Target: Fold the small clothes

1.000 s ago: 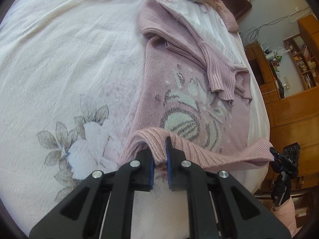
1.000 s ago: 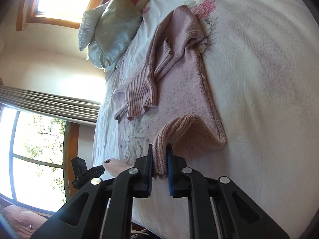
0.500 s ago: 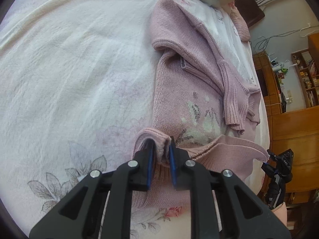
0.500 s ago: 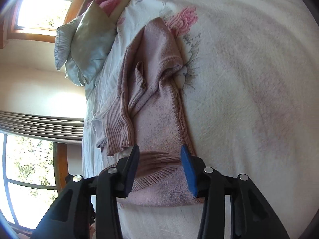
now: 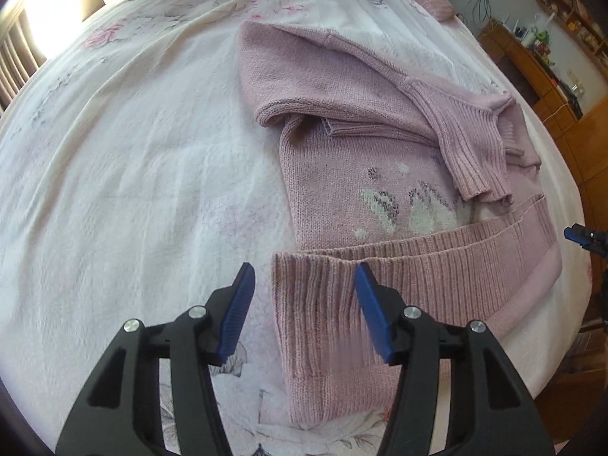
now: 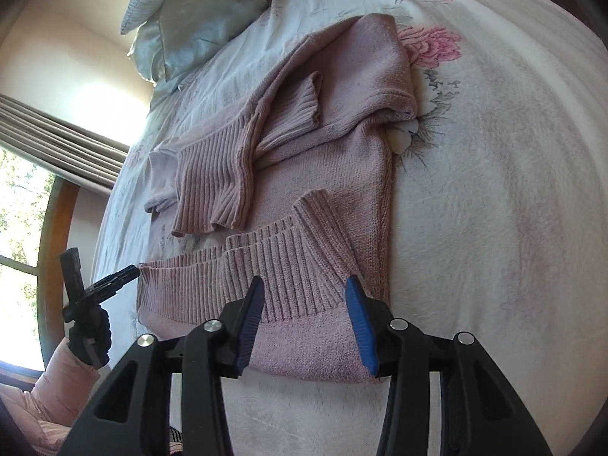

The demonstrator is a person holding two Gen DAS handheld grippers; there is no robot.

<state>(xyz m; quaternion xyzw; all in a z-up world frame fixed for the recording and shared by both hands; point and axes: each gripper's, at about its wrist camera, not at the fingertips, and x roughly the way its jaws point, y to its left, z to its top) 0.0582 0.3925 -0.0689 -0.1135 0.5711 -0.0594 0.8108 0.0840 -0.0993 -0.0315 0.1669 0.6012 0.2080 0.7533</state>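
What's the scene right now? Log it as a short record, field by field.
surface: bed with floral sheet
item: pink sweater, lying flat
sleeves: folded across the chest
hem: folded up over the lower body, ribbed band on top
left gripper: open, holding nothing, over the hem's corner
right gripper: open, holding nothing, over the hem
pillow: at the bed's head

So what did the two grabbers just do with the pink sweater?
Both carried the ribbed hem of the pink sweater up over its body and let go. The right gripper opened first, then the left gripper; the jaws of both now stand open. The folded-in sleeves and the bedspread stayed put.
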